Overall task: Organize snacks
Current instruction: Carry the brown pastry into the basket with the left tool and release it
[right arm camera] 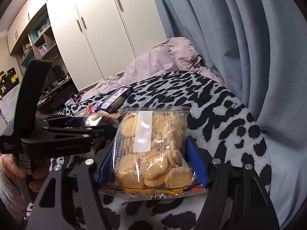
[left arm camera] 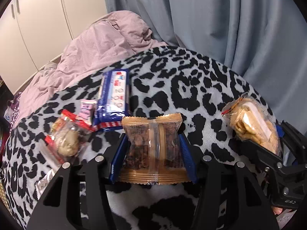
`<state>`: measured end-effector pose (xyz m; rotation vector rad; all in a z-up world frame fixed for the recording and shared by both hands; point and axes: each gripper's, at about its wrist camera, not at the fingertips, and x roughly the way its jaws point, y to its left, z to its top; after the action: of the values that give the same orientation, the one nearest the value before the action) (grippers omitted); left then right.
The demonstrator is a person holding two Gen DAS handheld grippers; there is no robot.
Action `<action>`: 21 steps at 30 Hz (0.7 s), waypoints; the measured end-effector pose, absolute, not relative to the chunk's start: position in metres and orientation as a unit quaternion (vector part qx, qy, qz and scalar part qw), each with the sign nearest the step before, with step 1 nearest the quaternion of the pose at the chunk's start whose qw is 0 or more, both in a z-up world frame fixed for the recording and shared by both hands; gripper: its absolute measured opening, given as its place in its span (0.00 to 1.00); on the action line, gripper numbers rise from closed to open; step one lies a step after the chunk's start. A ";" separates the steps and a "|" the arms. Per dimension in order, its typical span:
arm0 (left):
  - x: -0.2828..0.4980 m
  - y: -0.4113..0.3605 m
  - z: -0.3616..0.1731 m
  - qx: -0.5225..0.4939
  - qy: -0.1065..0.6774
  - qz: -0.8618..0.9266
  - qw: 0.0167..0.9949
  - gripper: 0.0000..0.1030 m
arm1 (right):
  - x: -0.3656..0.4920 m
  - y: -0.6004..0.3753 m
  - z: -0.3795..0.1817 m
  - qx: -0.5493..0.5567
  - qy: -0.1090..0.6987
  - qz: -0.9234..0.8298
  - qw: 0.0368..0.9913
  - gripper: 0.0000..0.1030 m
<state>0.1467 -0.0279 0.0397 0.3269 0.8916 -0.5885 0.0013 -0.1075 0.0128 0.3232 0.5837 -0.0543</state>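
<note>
Left gripper point(left arm camera: 153, 149) clamps a brown snack pkt point(left arm camera: 152, 143) & right gripper point(right arm camera: 152, 159) clamps a clear cookie bag point(right arm camera: 153, 145) — both over the leopard-print blanket point(left arm camera: 172, 80), other snacks point(left arm camera: 112, 97) lying left.

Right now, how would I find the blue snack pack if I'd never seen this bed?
Look at the leopard-print blanket. Left of the middle lies a small heap of snacks, and the blue pack is the long one at the back. Only it is blue.

Print on the blue packet point(left arm camera: 113, 95) is too blurred to read
</note>
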 end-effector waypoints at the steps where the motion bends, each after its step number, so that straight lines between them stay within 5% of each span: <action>1: 0.146 -0.024 0.043 0.150 0.420 -0.278 0.851 0.54 | 0.002 -0.107 0.013 0.158 0.286 -0.026 0.945 0.67; 21: 0.138 0.094 0.097 0.067 0.373 -0.172 0.909 0.54 | 0.017 -0.053 0.031 0.127 0.288 0.033 0.949 0.67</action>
<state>0.1380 0.0941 0.0965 0.1391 0.7701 -0.3539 0.0170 -0.0529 0.0305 0.2582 0.5850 0.0668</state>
